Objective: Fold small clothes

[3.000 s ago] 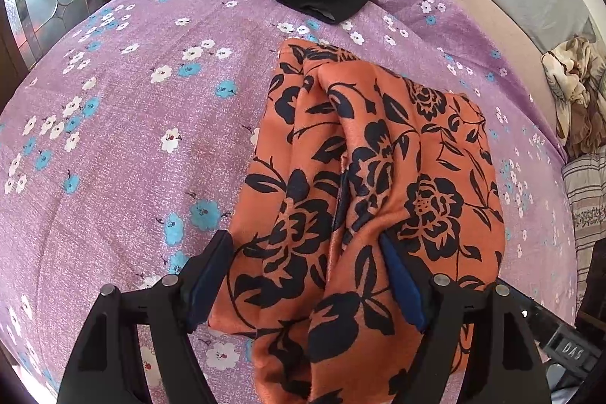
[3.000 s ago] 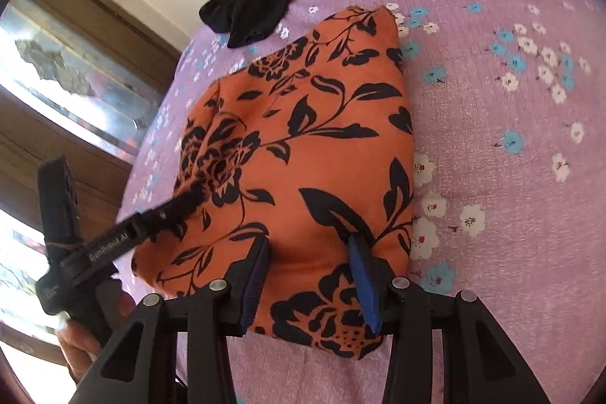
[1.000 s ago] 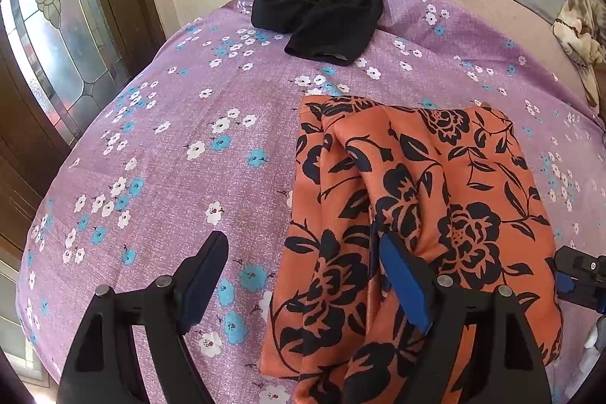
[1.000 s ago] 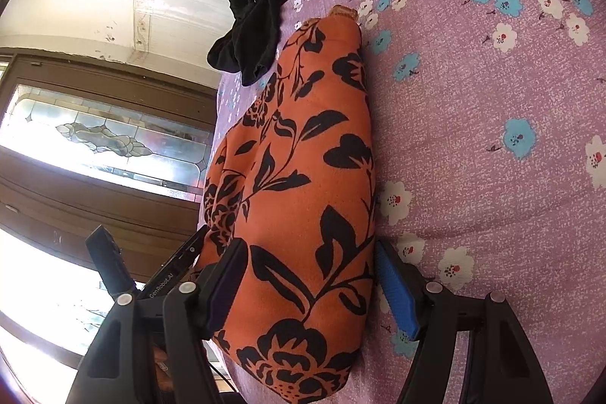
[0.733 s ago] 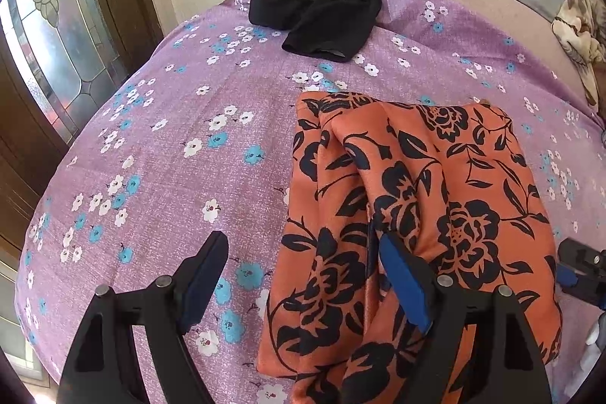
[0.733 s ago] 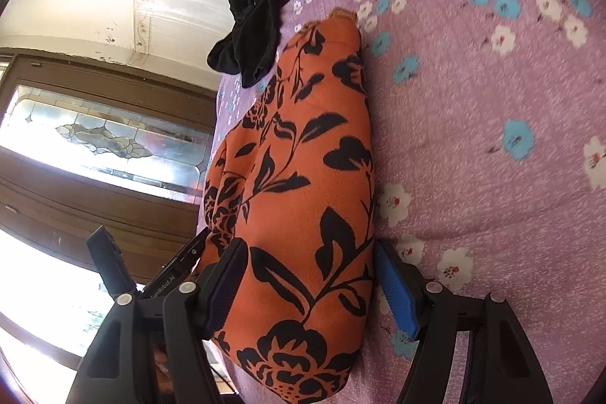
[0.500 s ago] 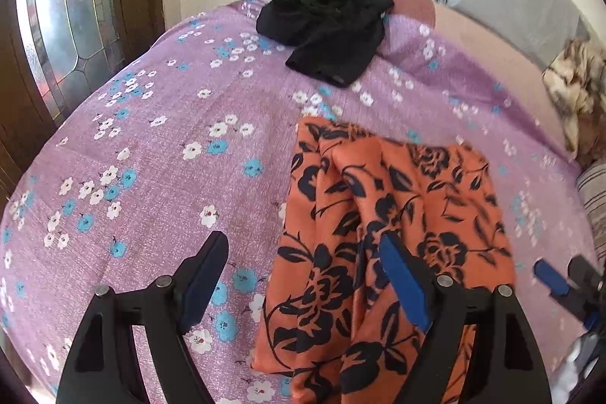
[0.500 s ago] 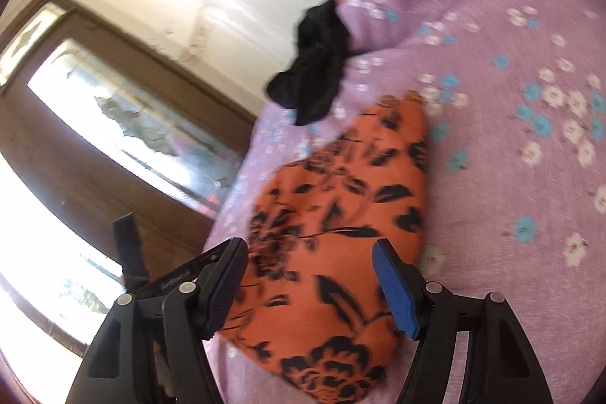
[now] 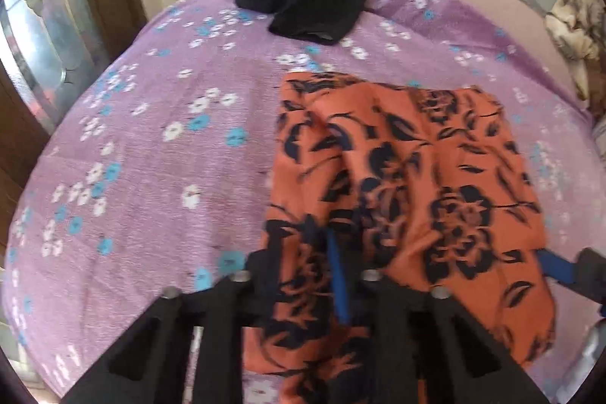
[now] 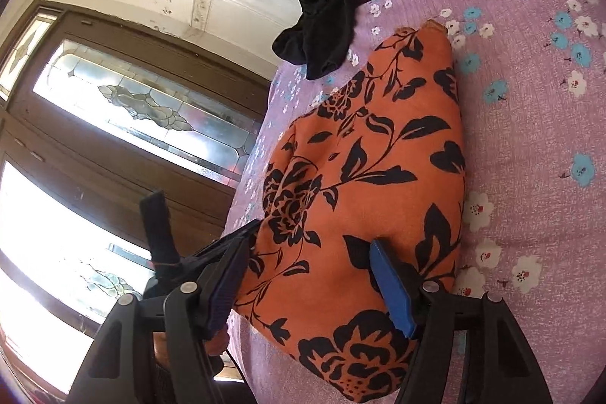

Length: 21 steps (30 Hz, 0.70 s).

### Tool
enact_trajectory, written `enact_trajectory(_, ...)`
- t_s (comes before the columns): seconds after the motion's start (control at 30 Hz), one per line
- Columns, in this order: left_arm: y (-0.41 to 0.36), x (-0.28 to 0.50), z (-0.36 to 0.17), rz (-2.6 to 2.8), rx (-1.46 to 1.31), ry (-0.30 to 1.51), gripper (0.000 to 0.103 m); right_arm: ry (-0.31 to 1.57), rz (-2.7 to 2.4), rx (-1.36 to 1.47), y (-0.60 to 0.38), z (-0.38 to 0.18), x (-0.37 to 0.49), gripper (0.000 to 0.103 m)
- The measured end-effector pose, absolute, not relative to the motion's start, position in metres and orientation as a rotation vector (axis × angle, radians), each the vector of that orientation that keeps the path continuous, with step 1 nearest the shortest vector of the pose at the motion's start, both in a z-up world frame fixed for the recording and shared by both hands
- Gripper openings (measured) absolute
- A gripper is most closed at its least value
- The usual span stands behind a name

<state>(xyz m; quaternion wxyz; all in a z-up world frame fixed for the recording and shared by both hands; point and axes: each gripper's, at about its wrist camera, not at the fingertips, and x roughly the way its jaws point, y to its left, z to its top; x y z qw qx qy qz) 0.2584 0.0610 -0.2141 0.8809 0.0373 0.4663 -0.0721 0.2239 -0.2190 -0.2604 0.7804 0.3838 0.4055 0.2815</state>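
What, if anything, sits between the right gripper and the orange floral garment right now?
Nothing visible. The right gripper is already at the near edge of the orange floral garment, its fingers spread over the cloth. The black garment lies beyond it on the purple bedsheet, out of the way.

- No legible text, label, brand, number or sign in either view.
- Left wrist view is motion-blurred; nothing there resolves into lettering.
- Orange floral cloth [image 10: 363, 184]: black flower and leaf print only, no writing.
- Purple bedsheet [image 9: 159, 146]: white and blue blossoms only.
- Black garment [image 9: 310, 2]: no tag that can be read.
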Motion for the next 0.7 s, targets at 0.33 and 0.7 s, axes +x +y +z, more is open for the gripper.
enact_trajectory(0.33,0.058,0.278,-0.208,-0.085,-0.051,1.042,0.054,0.866,0.621,0.9,-0.226,-0.27,0.221,0.07)
enact_trajectory(0.7,0.018,0.273,-0.205,-0.13,0.104,0.97,0.088,0.841,0.622,0.813,-0.215,-0.258,0.214,0.071)
